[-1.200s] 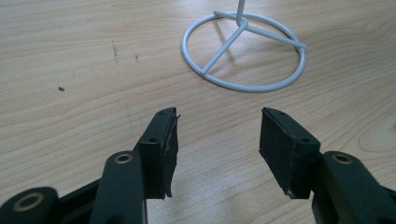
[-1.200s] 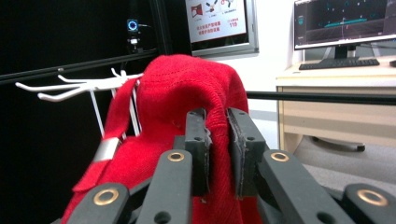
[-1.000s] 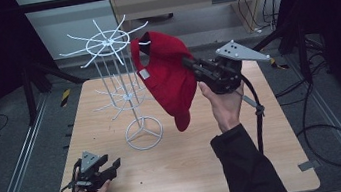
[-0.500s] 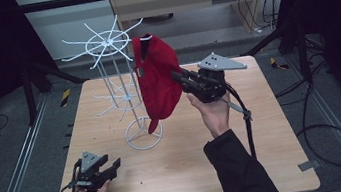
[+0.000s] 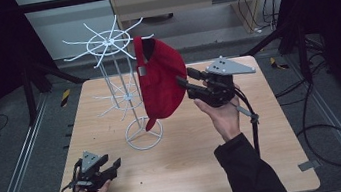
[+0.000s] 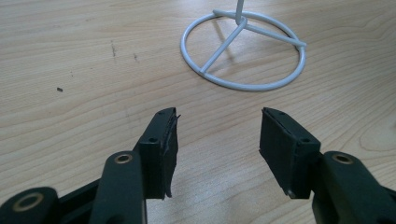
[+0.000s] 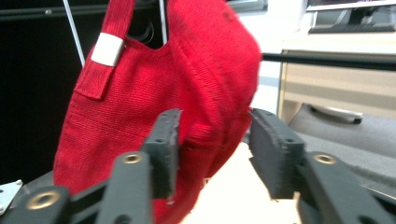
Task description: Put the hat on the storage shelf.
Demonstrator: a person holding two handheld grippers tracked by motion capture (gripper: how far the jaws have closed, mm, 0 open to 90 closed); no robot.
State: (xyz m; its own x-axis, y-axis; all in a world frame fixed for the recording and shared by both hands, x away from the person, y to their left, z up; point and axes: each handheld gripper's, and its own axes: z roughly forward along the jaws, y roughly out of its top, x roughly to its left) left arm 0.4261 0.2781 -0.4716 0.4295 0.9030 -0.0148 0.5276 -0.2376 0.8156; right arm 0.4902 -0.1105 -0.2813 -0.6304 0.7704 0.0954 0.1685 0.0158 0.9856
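Red cap hanging on wire rack, right gripper fingers spread beside it

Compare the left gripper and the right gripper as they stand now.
The left gripper sits low at the table's near edge, while the right gripper is raised beside the red cap on the white wire rack. The left gripper's jaws have only bare wood between them; the right gripper's jaws have a fold of the cap between them, apparently not clamped. Both have black jaws, stand open, and are held in a hand.
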